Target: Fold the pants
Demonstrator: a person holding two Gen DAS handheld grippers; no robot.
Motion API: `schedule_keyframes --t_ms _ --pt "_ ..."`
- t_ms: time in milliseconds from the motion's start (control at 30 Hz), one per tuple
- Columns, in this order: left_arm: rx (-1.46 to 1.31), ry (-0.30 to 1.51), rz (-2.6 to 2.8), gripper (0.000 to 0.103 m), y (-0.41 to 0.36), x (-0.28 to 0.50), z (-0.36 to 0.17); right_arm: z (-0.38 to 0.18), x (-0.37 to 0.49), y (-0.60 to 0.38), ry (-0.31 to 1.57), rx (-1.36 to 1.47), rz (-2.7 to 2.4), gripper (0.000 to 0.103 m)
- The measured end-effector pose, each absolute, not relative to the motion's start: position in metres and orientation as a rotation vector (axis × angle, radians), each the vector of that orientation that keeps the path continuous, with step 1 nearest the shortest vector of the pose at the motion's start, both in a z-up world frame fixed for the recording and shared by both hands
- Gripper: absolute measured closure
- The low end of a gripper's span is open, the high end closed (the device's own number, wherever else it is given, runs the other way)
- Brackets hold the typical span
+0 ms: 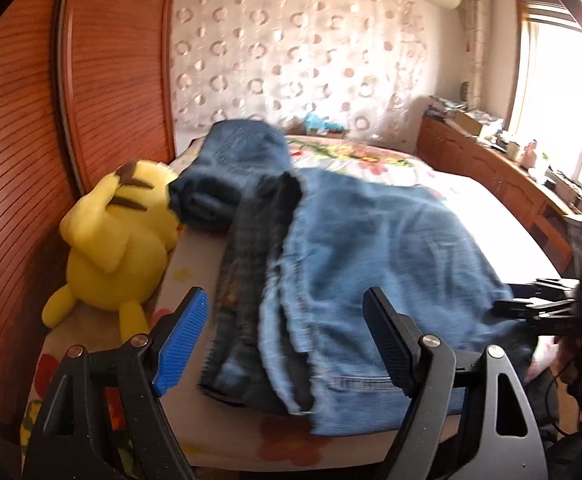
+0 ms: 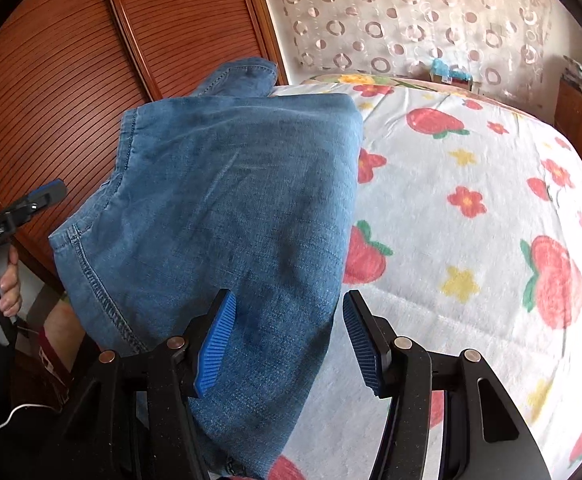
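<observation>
1. Blue pants (image 1: 371, 248) lie folded on the bed (image 1: 491, 208), centre frame.
2. Left tool (image 1: 287, 340), lower frame, released above the pants' near edge.
3. Right tool (image 2: 289, 340), lower centre, released, denim between its jaws.

The pants (image 1: 371, 248) lie on the bed (image 2: 471, 184), with a plush toy (image 1: 111, 240) to their left, beside the wardrobe (image 1: 31, 120).

You will find nothing to read here: no lettering, label, brand or number shows on the jeans (image 1: 371, 248), on the strawberry-print bedspread (image 2: 471, 184) or on the yellow plush toy (image 1: 115, 240), and the clutter on the far cabinet (image 1: 479, 120) is too small and blurred
</observation>
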State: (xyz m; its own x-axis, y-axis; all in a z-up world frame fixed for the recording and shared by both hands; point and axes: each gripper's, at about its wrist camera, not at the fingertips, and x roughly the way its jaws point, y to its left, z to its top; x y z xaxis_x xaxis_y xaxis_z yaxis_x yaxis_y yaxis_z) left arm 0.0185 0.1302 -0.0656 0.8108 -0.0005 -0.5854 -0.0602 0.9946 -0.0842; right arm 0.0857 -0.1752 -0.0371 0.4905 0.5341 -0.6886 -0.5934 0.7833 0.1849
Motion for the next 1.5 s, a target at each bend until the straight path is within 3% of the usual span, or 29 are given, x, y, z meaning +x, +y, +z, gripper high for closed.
schedule_keyframes --t_ms 800,933,1000,1100,1300,1500 --pt "-0.032 0.736 -0.107 0.022 0.066 0.034 -0.098 -0.049 0.090 -0.164 0.830 -0.009 0.714 0.045" --pt "-0.028 0.750 -0.105 0.022 0.064 0.035 -0.104 -0.050 0.091 -0.163 0.834 0.008 0.730 0.056" --pt "-0.026 0.757 -0.104 0.022 0.064 0.036 -0.107 -0.048 0.091 -0.162 0.825 0.012 0.733 0.075" --pt "-0.017 0.775 -0.099 0.022 0.066 0.036 -0.116 -0.038 0.090 -0.162 0.801 0.037 0.749 0.086" --pt "0.042 0.775 -0.099 0.022 0.062 0.030 -0.120 -0.010 0.082 -0.158 0.728 0.048 0.790 0.091" --pt "-0.025 0.682 -0.043 0.022 0.101 0.016 -0.071 0.019 0.076 -0.134 0.657 0.009 0.852 0.093"
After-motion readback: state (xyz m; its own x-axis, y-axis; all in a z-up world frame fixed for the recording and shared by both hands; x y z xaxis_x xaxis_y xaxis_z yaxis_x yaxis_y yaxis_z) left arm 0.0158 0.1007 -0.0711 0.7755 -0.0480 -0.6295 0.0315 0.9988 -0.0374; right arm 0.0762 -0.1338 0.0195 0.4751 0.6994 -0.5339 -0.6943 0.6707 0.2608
